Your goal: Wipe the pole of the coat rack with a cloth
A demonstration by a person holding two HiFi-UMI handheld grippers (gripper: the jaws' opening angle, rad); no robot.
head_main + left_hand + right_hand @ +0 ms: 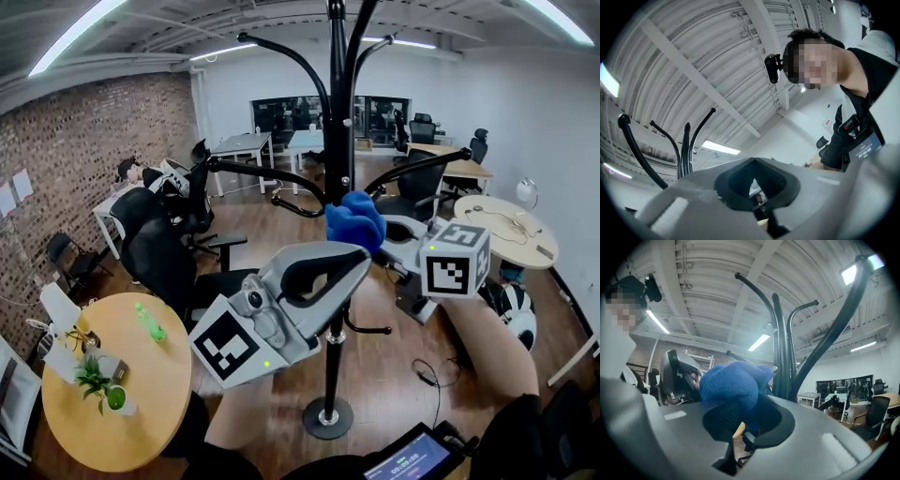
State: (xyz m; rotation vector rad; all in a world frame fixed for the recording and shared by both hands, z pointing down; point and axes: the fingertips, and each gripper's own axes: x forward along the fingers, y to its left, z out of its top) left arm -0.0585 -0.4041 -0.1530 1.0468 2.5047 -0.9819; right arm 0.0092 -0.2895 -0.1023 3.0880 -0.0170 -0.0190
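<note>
R tool point(740, 425) clenched on blue cloth point(731, 385) by rack pole point(336, 122), L tool point(356, 255) closed, empty

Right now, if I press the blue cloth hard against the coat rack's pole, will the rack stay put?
Likely apt to tip: the coat rack is tall, with a thin pole on one small round base. Its long curved arms probably add leverage. The blue cloth, bunched in the right gripper, looks soft, so press lightly.
</note>
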